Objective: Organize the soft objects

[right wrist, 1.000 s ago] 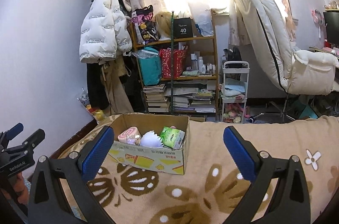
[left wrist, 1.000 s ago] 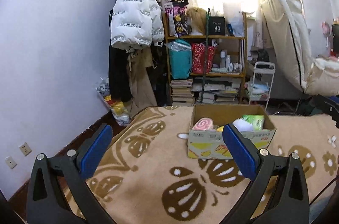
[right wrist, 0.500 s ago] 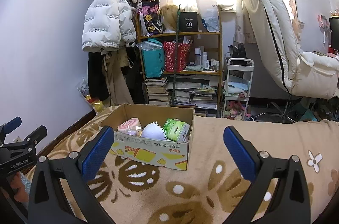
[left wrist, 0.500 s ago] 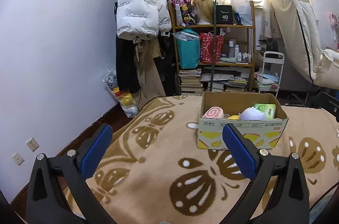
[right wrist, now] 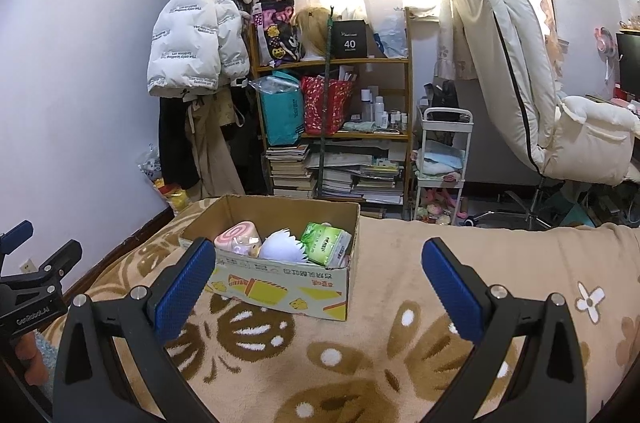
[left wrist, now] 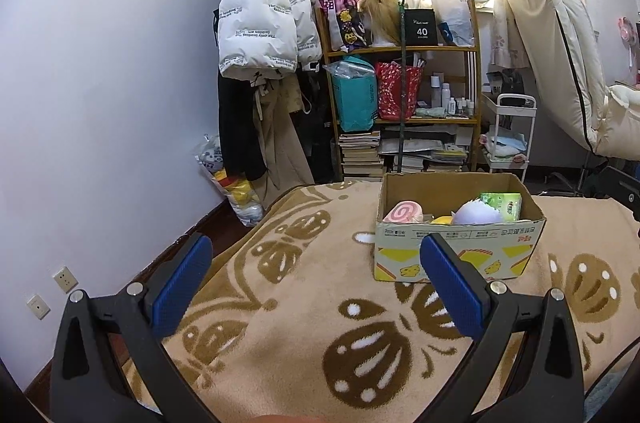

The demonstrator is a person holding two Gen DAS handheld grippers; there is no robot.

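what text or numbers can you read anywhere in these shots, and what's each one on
"40": black box on the shelf's top level.
"GenRobot.AI": left tool, seen from the right wrist view.
White puffer jacket: repeated print, only "fashion" is readable.
Cardboard box: printed line, too small to read.
Green tissue pack: blurred.

The cardboard box (right wrist: pixel 280 287) is matt brown paperboard with printed yellow panels, and it sits on a plush, fuzzy tan blanket (right wrist: pixel 400 355) with a brown woven pattern. Inside the box, a green tissue pack (right wrist: pixel 326 243) shines in glossy plastic film beside a soft pink swirl-roll plush (right wrist: pixel 239 238). The left tongs (left wrist: pixel 316 281) and right tongs (right wrist: pixel 316 281) have matt black plastic arms, blue textured rubbery pads (right wrist: pixel 182 289) and bright metal rivets. Behind the box stands a smooth wooden shelf (right wrist: pixel 332 63).
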